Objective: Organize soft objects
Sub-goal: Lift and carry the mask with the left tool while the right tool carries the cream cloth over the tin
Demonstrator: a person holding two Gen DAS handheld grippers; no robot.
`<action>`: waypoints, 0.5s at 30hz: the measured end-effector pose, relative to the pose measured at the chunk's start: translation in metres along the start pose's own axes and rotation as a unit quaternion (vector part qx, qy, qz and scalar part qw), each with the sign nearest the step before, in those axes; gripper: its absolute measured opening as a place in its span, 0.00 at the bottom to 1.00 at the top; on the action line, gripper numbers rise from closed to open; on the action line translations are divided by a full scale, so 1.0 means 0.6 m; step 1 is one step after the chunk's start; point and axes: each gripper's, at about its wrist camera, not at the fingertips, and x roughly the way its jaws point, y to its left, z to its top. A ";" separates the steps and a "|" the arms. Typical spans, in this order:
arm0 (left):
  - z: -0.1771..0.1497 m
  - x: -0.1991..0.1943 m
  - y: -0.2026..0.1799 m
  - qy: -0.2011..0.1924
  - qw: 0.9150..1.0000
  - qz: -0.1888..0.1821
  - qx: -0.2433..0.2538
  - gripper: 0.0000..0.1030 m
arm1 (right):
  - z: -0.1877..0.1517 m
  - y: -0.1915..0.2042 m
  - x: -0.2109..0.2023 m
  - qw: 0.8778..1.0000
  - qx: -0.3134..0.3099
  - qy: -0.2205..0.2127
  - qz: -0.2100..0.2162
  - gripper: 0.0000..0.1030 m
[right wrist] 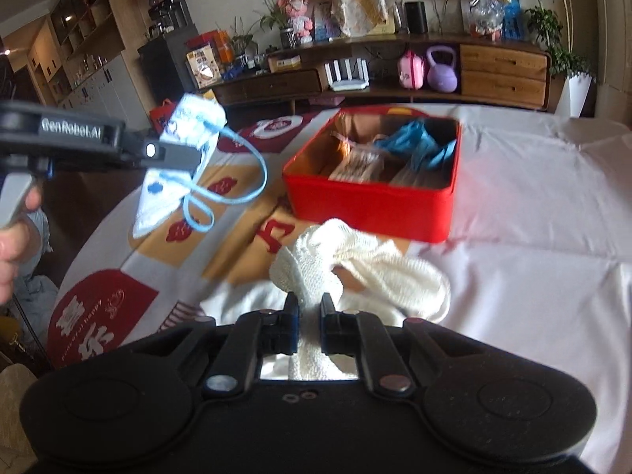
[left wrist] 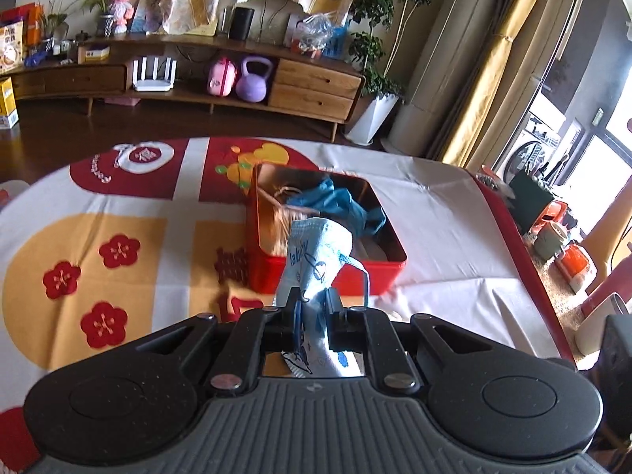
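My left gripper (left wrist: 313,300) is shut on a light blue printed face mask (left wrist: 316,260) with blue ear loops, held in the air just before the near wall of the red tin box (left wrist: 355,276). From the right wrist view the same mask (right wrist: 185,134) hangs from the left gripper (right wrist: 193,158) to the left of the box (right wrist: 367,201). Blue cloth (right wrist: 422,142) and other folded soft items lie inside the box. My right gripper (right wrist: 309,304) is shut on a white knitted cloth (right wrist: 355,264), which trails over the table in front of the box.
The table carries a white, red and yellow patterned cloth (left wrist: 118,213). A hand (right wrist: 12,249) holds the left gripper's handle. A wooden sideboard (left wrist: 300,87) with a purple kettlebell, a potted plant and curtains stand beyond the table.
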 end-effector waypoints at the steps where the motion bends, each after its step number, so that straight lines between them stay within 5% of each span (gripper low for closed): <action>1: 0.004 0.000 -0.001 0.000 1.000 0.000 0.002 0.11 | 0.009 -0.003 -0.006 1.000 0.000 -0.006 -0.002 0.09; 15: 0.069 0.020 -0.028 -0.011 0.999 -0.002 0.033 0.11 | 0.147 -0.049 -0.073 0.997 -0.006 -0.074 -0.014 0.09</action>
